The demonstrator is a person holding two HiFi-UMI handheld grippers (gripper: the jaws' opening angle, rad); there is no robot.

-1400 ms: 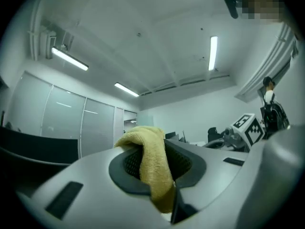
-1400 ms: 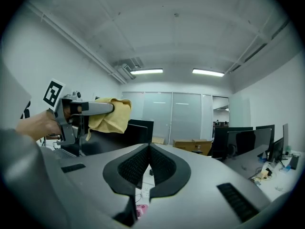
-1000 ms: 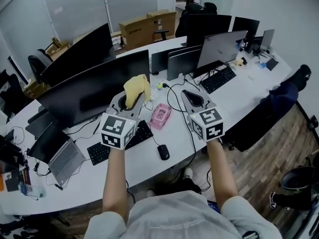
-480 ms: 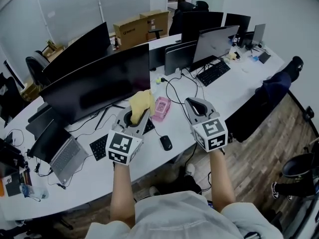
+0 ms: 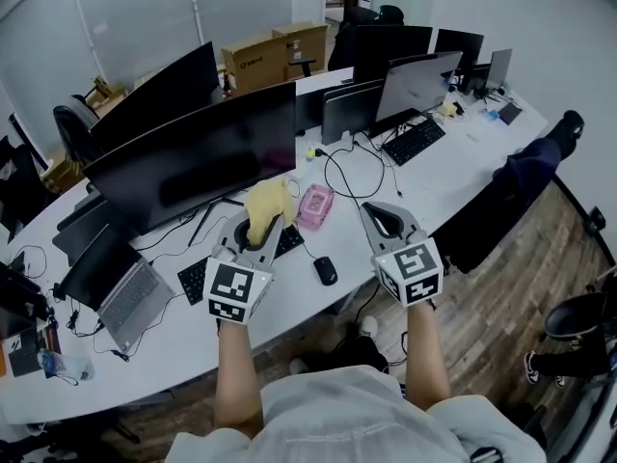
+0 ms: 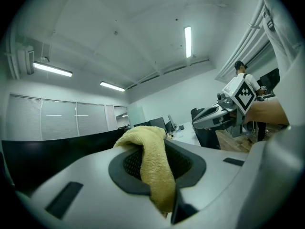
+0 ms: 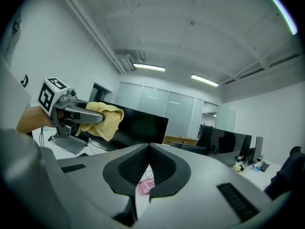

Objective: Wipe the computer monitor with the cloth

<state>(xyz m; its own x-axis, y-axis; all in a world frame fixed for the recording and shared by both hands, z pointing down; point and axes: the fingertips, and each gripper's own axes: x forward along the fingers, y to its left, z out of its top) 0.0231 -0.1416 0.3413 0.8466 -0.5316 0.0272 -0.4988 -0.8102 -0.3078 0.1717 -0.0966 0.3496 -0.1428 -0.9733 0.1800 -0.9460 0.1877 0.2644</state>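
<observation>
Head view | left gripper (image 5: pixel 260 228) is clamping a soft, nubby yellow cloth (image 5: pixel 268 204) | right gripper (image 5: pixel 372 210) is holding nothing, ribbed jaws touching | wide glossy black monitor (image 5: pixel 193 157) is standing behind.

- Cool, even brightness from long white ceiling tube lights (image 6: pixel 52 69); shadows soft.
- Faint sheen on the wide black flat computer monitor (image 5: pixel 193 157).
- Gripper views bulge fisheye-style, corners black, foreground slightly soft.
</observation>
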